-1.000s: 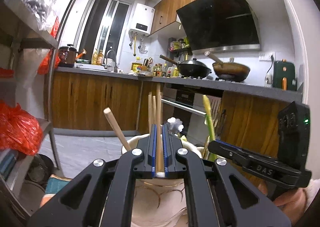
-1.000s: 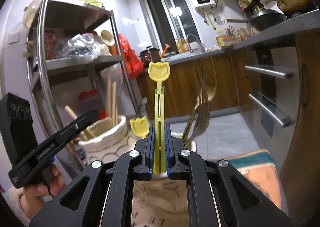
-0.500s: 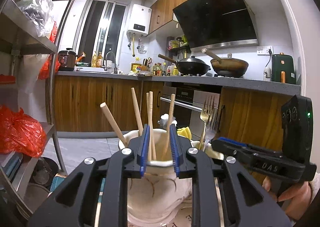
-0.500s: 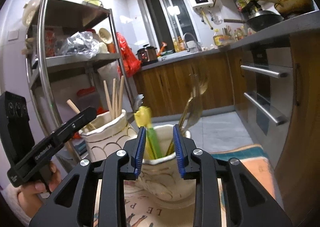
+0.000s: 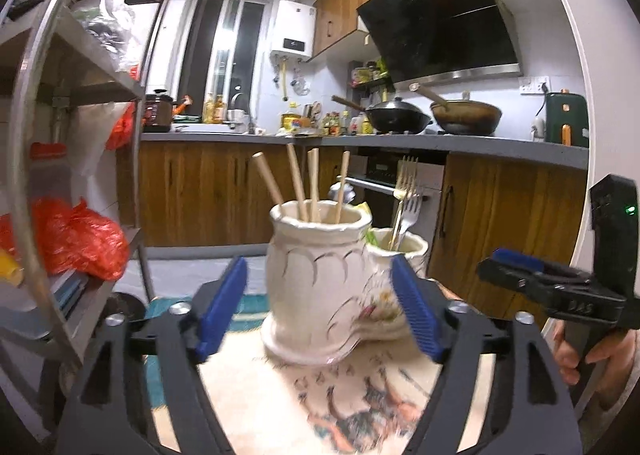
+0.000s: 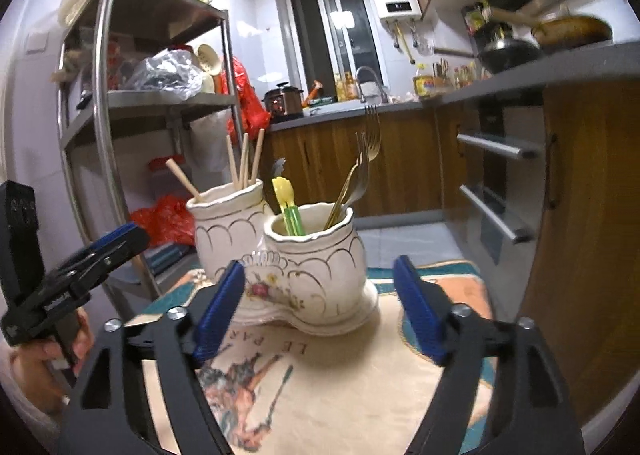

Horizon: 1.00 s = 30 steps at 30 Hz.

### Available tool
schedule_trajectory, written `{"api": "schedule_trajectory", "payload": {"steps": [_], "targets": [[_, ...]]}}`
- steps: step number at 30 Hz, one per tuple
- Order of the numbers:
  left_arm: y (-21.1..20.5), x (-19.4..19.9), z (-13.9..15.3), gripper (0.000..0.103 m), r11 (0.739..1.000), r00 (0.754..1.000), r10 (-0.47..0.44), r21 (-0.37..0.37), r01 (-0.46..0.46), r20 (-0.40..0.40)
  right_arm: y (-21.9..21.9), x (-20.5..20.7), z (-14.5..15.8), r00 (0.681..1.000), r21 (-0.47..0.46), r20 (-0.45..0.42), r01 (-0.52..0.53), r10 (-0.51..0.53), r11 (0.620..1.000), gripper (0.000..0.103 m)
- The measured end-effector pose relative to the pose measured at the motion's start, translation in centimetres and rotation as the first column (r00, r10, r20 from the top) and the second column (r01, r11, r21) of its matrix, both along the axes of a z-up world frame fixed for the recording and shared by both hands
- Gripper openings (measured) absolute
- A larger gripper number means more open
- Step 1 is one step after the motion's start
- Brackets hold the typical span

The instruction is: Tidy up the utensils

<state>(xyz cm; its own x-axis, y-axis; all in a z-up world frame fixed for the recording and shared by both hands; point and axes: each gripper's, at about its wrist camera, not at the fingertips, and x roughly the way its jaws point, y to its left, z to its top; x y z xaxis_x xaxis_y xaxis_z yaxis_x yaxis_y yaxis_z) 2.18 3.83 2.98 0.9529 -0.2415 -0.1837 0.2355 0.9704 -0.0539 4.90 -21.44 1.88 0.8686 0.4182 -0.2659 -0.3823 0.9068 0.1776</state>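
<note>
Two white ceramic jars stand joined on a printed cloth. The taller jar point(image 5: 316, 279) holds several wooden chopsticks point(image 5: 298, 187); it also shows in the right wrist view point(image 6: 224, 227). The shorter jar point(image 6: 316, 259) holds forks point(image 6: 362, 171) and a yellow-green utensil point(image 6: 288, 207). My left gripper point(image 5: 320, 311) is open and empty, drawn back in front of the taller jar. My right gripper point(image 6: 318, 311) is open and empty, in front of the shorter jar. Each gripper shows at the edge of the other's view.
A metal shelf rack point(image 6: 104, 103) with red bags stands on the left. Wooden kitchen cabinets and an oven point(image 6: 496, 183) are on the right and behind. The printed cloth point(image 6: 320, 387) covers the small table under the jars.
Both grippers opened, letting go of the chopsticks and the yellow-green utensil into the jars, then drew back and opened wide.
</note>
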Motion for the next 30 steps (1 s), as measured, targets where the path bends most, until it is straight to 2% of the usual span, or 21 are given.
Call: {"api": "schedule_trajectory", "payload": {"steps": [3, 6, 15, 22, 30], "targets": [[0.4, -1.4, -0.3, 0.097, 0.999, 0.999, 0.045, 0.027, -0.046, 0.022, 0.3, -1.1, -0.2, 1.0, -0.048, 0.027, 0.013, -0.011, 0.999, 0.091], [0.7, -2.1, -0.5, 0.097, 0.997, 0.998, 0.061, 0.047, -0.062, 0.026, 0.6, -1.8, -0.4, 0.998, -0.096, 0.055, 0.029, -0.024, 0.995, 0.094], [0.7, -2.2, -0.5, 0.097, 0.996, 0.997, 0.067, 0.057, -0.069, 0.028, 1.3, -3.0, -0.2, 0.993, -0.134, 0.115, 0.036, -0.02, 0.99, 0.097], [-0.5, -2.5, -0.6, 0.097, 0.993, 0.998, 0.049, 0.101, -0.053, 0.048, 0.9, -2.8, -0.4, 0.994, -0.124, 0.1, 0.047, -0.035, 0.991, 0.097], [-0.5, -2.4, -0.6, 0.097, 0.994, 0.998, 0.055, 0.095, -0.058, 0.036, 0.9, -2.7, -0.5, 0.995, -0.126, 0.098, 0.047, -0.034, 0.991, 0.098]]}}
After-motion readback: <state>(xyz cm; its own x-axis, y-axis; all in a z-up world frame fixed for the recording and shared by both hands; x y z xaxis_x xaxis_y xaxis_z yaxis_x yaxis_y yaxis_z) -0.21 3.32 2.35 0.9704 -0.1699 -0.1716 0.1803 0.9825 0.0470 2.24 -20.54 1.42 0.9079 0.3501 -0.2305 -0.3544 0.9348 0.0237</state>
